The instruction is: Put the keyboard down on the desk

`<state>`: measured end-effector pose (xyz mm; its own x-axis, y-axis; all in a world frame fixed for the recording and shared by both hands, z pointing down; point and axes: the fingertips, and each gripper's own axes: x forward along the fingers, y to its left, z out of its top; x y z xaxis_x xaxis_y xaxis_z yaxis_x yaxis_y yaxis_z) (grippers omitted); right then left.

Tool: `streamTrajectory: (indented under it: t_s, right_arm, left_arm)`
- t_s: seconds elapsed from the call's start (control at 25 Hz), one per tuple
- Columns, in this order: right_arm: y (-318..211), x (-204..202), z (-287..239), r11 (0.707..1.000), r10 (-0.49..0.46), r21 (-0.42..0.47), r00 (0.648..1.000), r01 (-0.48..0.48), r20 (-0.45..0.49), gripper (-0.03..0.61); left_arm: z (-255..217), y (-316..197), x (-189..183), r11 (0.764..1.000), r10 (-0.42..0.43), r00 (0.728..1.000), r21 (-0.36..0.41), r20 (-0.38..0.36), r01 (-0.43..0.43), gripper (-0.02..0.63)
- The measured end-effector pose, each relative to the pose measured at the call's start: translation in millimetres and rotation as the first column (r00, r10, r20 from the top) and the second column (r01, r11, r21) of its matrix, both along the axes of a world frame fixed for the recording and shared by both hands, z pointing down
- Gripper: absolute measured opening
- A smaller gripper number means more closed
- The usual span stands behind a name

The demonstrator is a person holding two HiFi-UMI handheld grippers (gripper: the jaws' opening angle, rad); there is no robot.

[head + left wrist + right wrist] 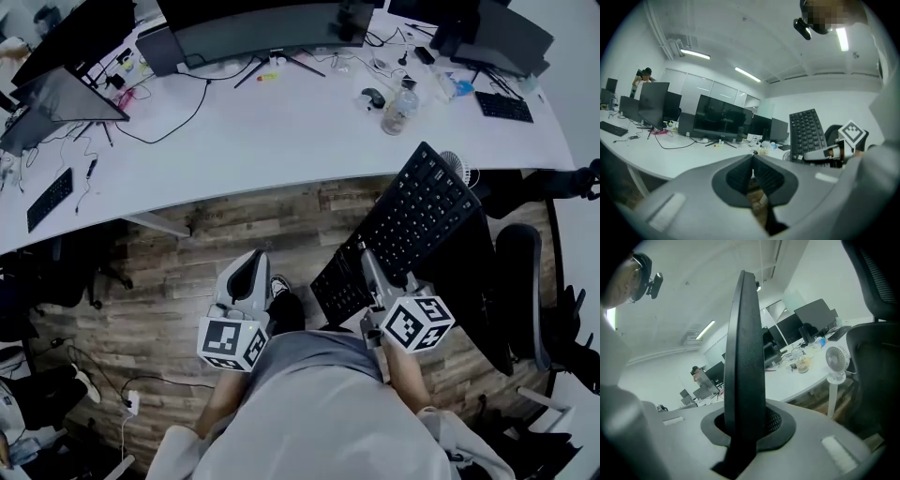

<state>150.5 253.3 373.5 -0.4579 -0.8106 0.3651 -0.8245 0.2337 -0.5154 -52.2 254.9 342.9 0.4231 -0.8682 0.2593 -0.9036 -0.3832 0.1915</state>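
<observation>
Black flat keyboard (pixel 412 220), head view: over the wooden floor (pixel 187 281), short of the white worktop (pixel 281 141), my right gripper (pixel 367 261) holding one end. Left gripper view: left gripper (pixel 753 171) clenched, empty. Right gripper view: fingers (pixel 774 420) pinch its edge; it may pivot and slip

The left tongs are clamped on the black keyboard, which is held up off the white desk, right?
No: the right tongs grip the keyboard, as the right gripper view shows. The left tongs are shut and empty. The keyboard is indeed held up, not yet on the desk.
</observation>
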Motion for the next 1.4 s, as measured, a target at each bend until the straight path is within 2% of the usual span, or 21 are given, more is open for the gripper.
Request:
streamTrajectory:
  t_s: [0.28,0.68,1.08,1.4]
  right_arm:
    - [-31.0,-33.8,-8.4,0.999,0.034,0.007,0.999,-0.034,0.029,0.071]
    - [-57.7,-69.8,-19.2,0.998,0.058,0.018,0.996,-0.059,0.063,0.069]
    - [-75.2,-80.1,-9.8,0.998,0.057,-0.012,0.994,-0.056,0.09,0.069]
    - [-118.6,-71.0,-13.6,0.998,0.065,0.005,0.993,-0.065,0.103,0.069]
  left_arm:
    - [-3.6,-32.2,-30.3,0.999,0.052,0.998,0.012,-0.018,-0.052,0.0]
    - [-5.7,-55.9,-73.4,0.999,0.05,0.998,0.021,-0.044,-0.049,0.0]
    - [2.4,-72.0,-83.7,0.999,0.031,0.998,-0.017,-0.047,-0.032,0.0]
    - [-0.6,-111.6,-74.2,0.999,0.05,0.998,-0.014,-0.047,-0.051,0.0]
